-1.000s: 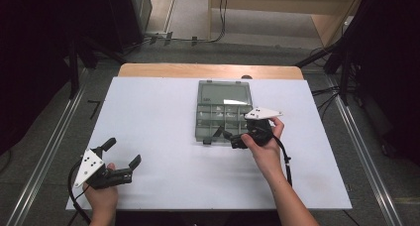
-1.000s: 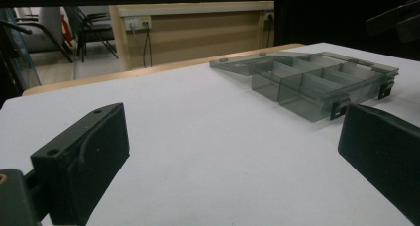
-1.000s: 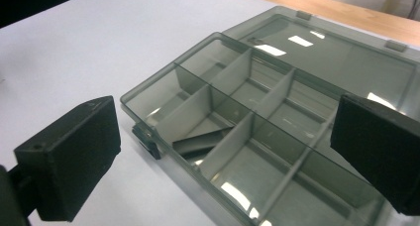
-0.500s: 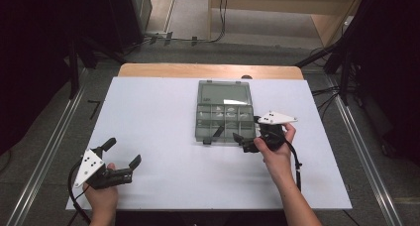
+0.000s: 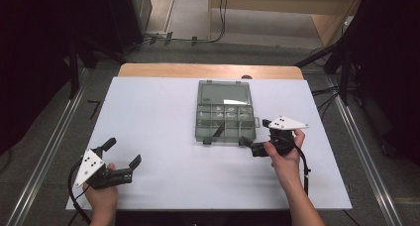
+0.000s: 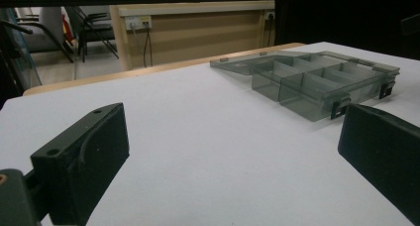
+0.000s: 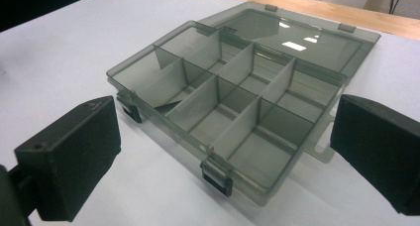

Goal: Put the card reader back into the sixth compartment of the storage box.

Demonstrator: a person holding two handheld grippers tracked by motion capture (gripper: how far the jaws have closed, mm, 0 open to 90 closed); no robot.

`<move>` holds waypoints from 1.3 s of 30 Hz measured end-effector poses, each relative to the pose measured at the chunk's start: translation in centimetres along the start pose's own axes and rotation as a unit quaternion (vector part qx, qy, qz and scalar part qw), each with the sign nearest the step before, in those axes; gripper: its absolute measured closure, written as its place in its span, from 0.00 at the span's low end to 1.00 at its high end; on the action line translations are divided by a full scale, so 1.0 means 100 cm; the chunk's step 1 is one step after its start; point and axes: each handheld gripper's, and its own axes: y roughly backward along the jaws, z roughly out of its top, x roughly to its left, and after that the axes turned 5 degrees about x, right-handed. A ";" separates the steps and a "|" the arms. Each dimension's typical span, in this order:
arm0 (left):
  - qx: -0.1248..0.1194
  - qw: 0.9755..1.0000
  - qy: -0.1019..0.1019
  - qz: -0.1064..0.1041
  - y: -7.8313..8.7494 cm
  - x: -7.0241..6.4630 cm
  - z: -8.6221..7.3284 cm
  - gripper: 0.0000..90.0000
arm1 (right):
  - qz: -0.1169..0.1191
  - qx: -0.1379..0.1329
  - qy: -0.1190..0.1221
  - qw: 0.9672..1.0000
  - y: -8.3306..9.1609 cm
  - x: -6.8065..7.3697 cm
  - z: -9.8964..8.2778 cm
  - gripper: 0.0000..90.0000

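The grey translucent plastic organiser box (image 5: 226, 118) lies in the middle of the white table top (image 5: 148, 117), with its flat lid (image 5: 224, 93) folded back open on the far side and its small compartments exposed. In the right gripper view the compartments look mostly empty, though one dark slanted piece sits in a front compartment.

Compared with one second ago, the right gripper (image 5: 257, 137) has drawn back from the front right corner of the box and is now just beside it, near the table's right part, without touching. Its jaws stand wide apart and hold nothing. I judge that the opening of the lid is finished and the hand is retreating, perhaps to prepare a new approach.

The left gripper (image 5: 121, 154) rests near the front left corner of the table, well apart from the box, as before. Its jaws are also spread and empty.
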 end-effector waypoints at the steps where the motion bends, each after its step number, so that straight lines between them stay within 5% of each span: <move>1: 0.000 1.000 0.000 0.000 0.000 0.000 0.000 0.00 | 0.000 -0.001 -0.001 1.000 0.001 -0.001 -0.001 0.00; 39: 0.002 1.000 -0.001 0.000 0.000 0.000 0.000 0.00 | -0.027 -0.032 -0.047 0.998 0.056 -0.040 -0.061 0.00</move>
